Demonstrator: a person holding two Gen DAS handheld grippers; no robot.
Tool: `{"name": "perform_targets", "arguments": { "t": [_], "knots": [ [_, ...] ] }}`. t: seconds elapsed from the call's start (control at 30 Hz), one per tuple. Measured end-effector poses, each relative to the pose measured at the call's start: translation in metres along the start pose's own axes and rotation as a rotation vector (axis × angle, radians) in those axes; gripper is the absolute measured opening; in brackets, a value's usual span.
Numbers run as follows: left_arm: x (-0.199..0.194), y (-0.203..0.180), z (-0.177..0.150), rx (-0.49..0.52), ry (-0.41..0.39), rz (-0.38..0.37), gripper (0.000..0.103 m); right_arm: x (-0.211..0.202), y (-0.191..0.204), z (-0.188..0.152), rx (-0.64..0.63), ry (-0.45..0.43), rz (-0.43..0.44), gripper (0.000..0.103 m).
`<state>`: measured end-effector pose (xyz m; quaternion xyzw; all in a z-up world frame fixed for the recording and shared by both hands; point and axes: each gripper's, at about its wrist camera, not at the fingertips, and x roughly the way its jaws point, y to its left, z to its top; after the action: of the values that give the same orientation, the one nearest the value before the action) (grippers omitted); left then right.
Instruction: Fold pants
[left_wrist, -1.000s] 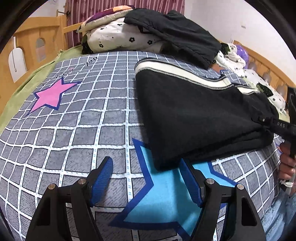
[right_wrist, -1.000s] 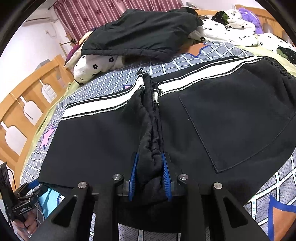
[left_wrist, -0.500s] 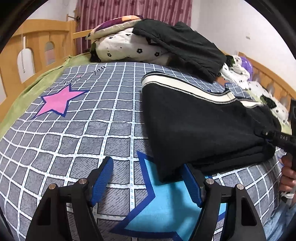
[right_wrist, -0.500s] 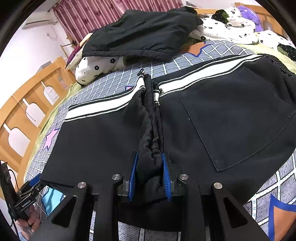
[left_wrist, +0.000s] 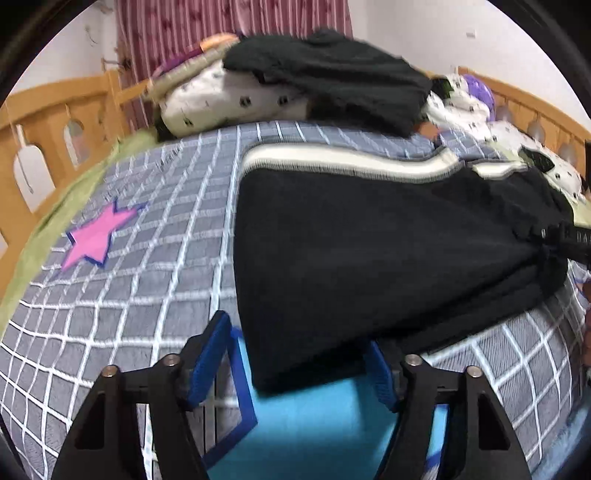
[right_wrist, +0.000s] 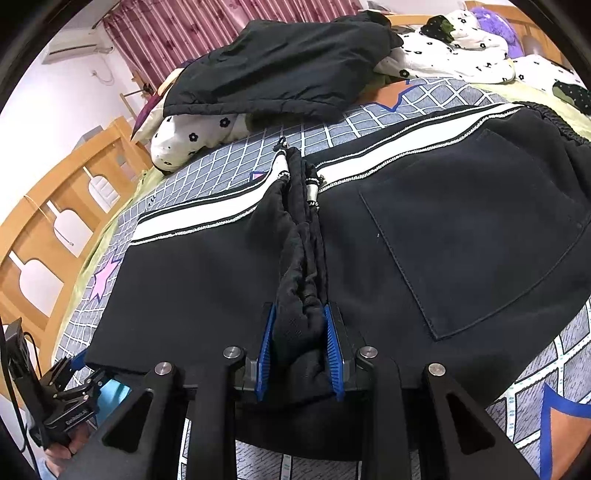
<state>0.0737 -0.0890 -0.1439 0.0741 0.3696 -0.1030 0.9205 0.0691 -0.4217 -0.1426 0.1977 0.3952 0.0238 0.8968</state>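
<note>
We see the black fleece pants with a white side stripe (left_wrist: 388, 251) lying folded on the bed with the grey grid-pattern sheet (left_wrist: 147, 266), toward the near edge of the bed, with the stripe running along their far side. In the right wrist view the pants (right_wrist: 461, 236) show a stitched back pocket, and a bunched ridge of black fabric with drawstring ends runs across their middle.

Our right gripper (right_wrist: 299, 347) is clamped narrow on the near end of that bunched ridge, its blue pads pressing the cloth from both sides. Our left gripper (left_wrist: 295, 358) stands wide, its blue fingers (left_wrist: 207, 354) either side of the near corner of the folded pants; the corner sits between them, and we cannot tell whether either finger touches the cloth. That corner overlaps a light blue star (left_wrist: 314, 432) printed on the sheet, and a pink star (left_wrist: 98, 236) lies farther off toward the left side of the bed.

At the far end of the bed, a black padded jacket (right_wrist: 280, 70) rests on a white pillow with black flowers (right_wrist: 192, 140). A wooden bed rail (right_wrist: 48, 221) borders the bed's side.
</note>
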Motion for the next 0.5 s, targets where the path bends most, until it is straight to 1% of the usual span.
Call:
{"name": "perform_targets", "arguments": {
  "t": [0.07, 0.1, 0.13, 0.23, 0.3, 0.37, 0.4, 0.43, 0.47, 0.5],
  "knots": [
    [-0.010, 0.011, 0.000, -0.064, -0.061, 0.008, 0.065, 0.000, 0.001, 0.000, -0.004, 0.003, 0.003, 0.026],
    [-0.013, 0.016, -0.002, -0.091, -0.072, 0.002, 0.066, -0.001, -0.001, 0.001, -0.005, 0.004, 0.005, 0.026],
    [-0.013, 0.020, -0.004, -0.110, -0.066, 0.000, 0.067, -0.001, -0.001, 0.001, -0.004, 0.006, 0.009, 0.027],
    [0.001, 0.024, -0.008, -0.117, 0.026, -0.014, 0.067, 0.001, -0.001, 0.002, 0.000, 0.007, 0.009, 0.028],
    [0.013, 0.017, -0.004, -0.095, 0.080, -0.048, 0.067, 0.003, 0.001, 0.004, -0.003, 0.011, 0.013, 0.037],
    [0.017, 0.008, 0.002, -0.077, 0.080, -0.064, 0.066, 0.009, 0.005, 0.007, -0.009, 0.029, 0.013, 0.044],
    [0.018, 0.003, 0.004, -0.066, 0.073, -0.057, 0.067, 0.012, 0.008, 0.009, -0.019, 0.038, 0.007, 0.045],
    [0.020, -0.002, 0.004, -0.053, 0.066, -0.022, 0.064, 0.016, 0.010, 0.009, -0.031, 0.044, -0.006, 0.045],
    [0.019, -0.002, 0.004, -0.055, 0.064, -0.011, 0.054, 0.019, 0.012, 0.009, -0.042, 0.049, -0.024, 0.040],
    [0.016, 0.002, 0.002, -0.075, 0.050, -0.004, 0.041, 0.019, 0.013, 0.008, -0.052, 0.047, -0.045, 0.021]
  ]
}}
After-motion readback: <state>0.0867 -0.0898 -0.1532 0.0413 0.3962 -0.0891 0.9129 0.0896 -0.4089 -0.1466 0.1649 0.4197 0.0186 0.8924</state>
